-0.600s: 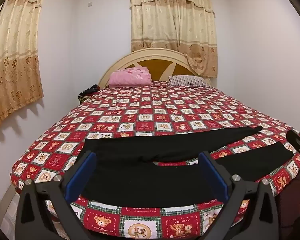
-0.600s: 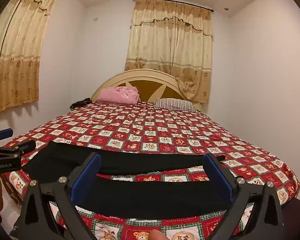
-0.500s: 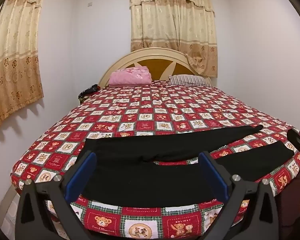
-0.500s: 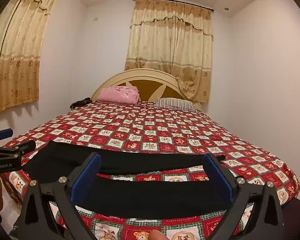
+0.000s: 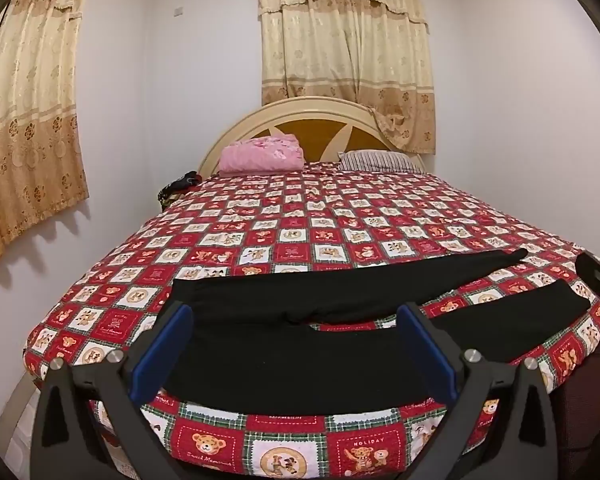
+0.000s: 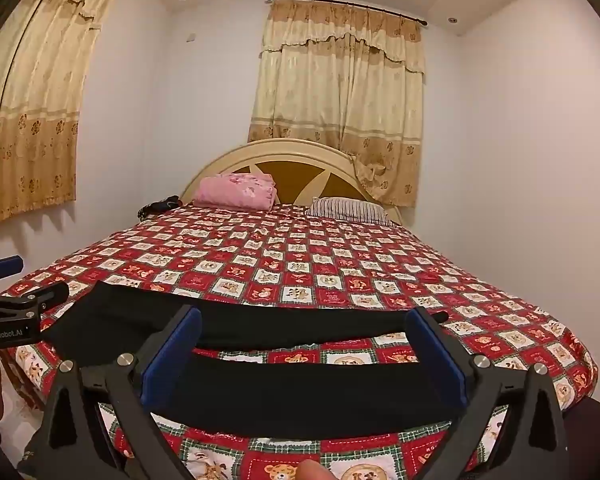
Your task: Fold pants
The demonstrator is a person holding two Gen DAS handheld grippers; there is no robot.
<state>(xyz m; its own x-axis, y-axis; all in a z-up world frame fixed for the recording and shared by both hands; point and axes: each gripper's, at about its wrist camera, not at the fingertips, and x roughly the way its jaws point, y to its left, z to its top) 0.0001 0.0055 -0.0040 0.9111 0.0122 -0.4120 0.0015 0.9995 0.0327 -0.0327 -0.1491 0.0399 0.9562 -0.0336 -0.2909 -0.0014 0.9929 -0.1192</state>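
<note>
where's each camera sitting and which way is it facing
Left wrist: on the left gripper at the foot of the bed, facing the headboard over the waist end of the black pants; open jaws show.
Right wrist: on the right gripper, same heading, over the leg ends; open jaws and a fingertip show.
Shared: pants, pink bundle, striped pillow, each other's gripper.

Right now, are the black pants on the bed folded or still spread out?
Spread out: the black pants lie flat, both legs apart, patterned quilt showing between them.
</note>
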